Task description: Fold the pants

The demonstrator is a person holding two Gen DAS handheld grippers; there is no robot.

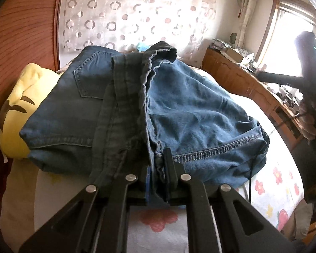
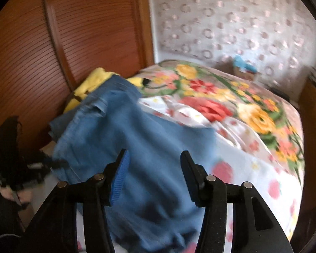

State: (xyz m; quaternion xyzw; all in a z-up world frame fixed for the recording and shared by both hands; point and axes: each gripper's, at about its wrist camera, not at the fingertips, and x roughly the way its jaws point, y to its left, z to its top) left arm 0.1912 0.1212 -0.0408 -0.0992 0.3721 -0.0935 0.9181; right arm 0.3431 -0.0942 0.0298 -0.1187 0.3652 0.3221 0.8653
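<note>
Folded blue jeans [image 1: 120,109] lie on the floral bed [image 1: 280,181], the left gripper [image 1: 158,168] pinching their six o'clock edge, the right gripper [image 2: 153,175] spread empty above; a tug could undo the fold.

We see a bedroom with a bed [image 2: 269,191] covered by a white sheet printed with pink flowers. A quilt [image 2: 238,103] with big red and yellow blooms lies across its far part. A yellow pillow [image 1: 21,109] rests near the ribbed wooden wardrobe door [image 1: 25,31], which stands beside the bed. Behind the bed hangs a sheer white curtain [image 1: 137,14] dotted with pinkish rings, and daylight glows through it. Along the other side runs a low wooden cabinet [image 1: 238,78] cluttered with small things, under a bright window [image 1: 292,33] with a wooden frame. We also notice a small blue item [image 2: 244,63] by the curtain, too blurred to identify.
</note>
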